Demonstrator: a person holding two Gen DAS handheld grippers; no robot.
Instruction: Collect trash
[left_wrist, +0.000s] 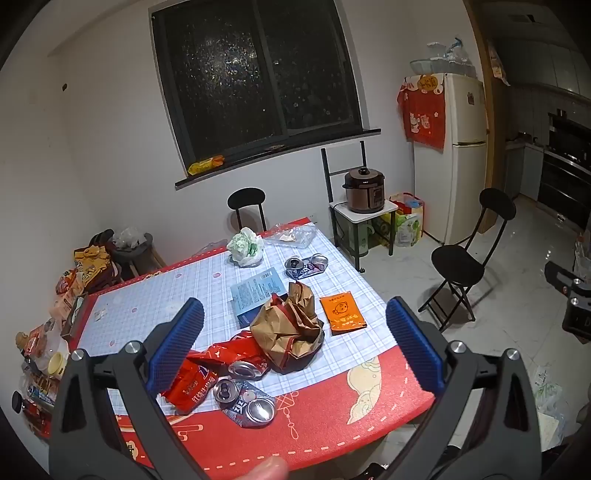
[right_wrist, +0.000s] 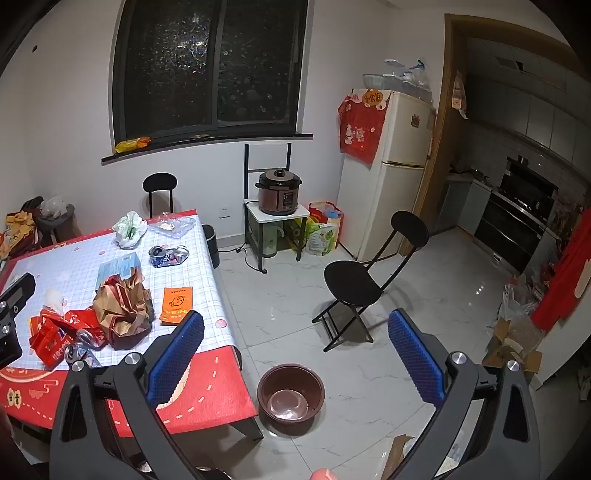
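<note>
Trash lies on a table (left_wrist: 155, 295) with a checked cloth and red border. A crumpled brown paper bag (left_wrist: 291, 328) sits near the front, with a red wrapper (left_wrist: 207, 373) and crushed cans (left_wrist: 245, 400) beside it. An orange packet (left_wrist: 341, 312), a blue leaflet (left_wrist: 258, 291), another crushed can (left_wrist: 304, 266), a white plastic bag (left_wrist: 245, 247) and a clear tray (left_wrist: 291, 234) lie further back. My left gripper (left_wrist: 295, 347) stands open above the front edge, holding nothing. My right gripper (right_wrist: 295, 354) stands open over the floor, right of the table (right_wrist: 218, 398), above a brown basin (right_wrist: 291, 393).
A black folding chair (right_wrist: 354, 280) stands on the tiled floor right of the table; another chair (right_wrist: 159, 192) is behind it. A pressure cooker (right_wrist: 279, 192) on a small stand, a fridge (right_wrist: 391, 173), bags and cardboard (right_wrist: 513, 343) line the walls. Snack bags (left_wrist: 85, 273) pile left.
</note>
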